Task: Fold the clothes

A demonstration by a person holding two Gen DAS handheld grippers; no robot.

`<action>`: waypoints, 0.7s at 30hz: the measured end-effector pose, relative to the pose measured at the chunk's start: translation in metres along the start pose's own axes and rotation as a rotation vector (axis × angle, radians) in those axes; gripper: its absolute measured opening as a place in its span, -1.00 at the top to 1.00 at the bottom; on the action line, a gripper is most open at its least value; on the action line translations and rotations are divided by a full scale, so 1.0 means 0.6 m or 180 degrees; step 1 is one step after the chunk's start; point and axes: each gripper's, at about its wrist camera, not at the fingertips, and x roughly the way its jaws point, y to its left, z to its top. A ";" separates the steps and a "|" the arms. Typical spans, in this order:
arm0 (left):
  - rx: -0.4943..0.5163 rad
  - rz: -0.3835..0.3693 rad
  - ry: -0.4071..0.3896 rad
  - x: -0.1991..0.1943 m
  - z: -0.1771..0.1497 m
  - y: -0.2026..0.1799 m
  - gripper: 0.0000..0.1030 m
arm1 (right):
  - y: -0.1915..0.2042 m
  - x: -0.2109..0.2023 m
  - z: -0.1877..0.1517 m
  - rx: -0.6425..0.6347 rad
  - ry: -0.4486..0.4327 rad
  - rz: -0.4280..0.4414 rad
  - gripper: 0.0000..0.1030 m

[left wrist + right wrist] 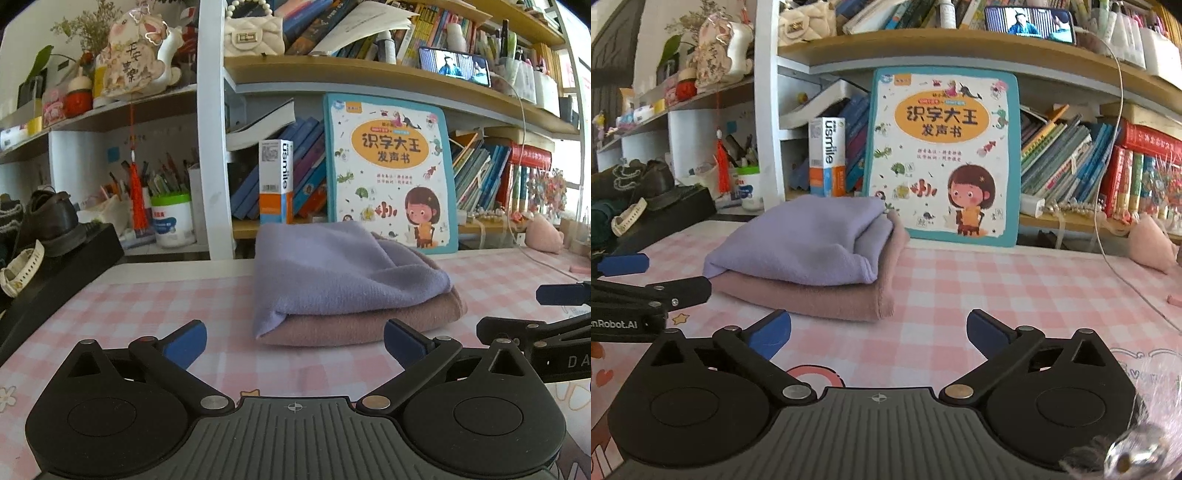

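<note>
A folded lilac cloth (332,269) (809,240) lies on top of a folded dusty-pink cloth (362,321) (820,299) on the pink-checked tabletop (147,314) (997,295). My left gripper (295,341) stands open just short of the stack, nothing between its blue pads. My right gripper (879,332) is open too, in front of the stack's right corner and apart from it. Each gripper shows at the edge of the other's view: the right one (554,314), the left one (635,288).
A children's book (388,173) (942,155) leans on the shelf behind the stack. Shelves crammed with books rise at the back. A black box with shoes (48,221) sits at the left. A white cable (1115,258) crosses the table at right, beside a pink plush (1148,247).
</note>
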 end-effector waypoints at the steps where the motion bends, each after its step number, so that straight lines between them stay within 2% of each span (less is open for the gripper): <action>1: 0.0017 -0.0002 0.0024 0.002 0.000 -0.001 -1.00 | 0.000 0.001 0.000 0.0000 0.0013 -0.0004 -0.99; 21: 0.0054 0.0103 0.0153 0.012 0.002 -0.006 -1.00 | 0.003 0.007 0.002 -0.0039 0.0082 0.0045 -0.99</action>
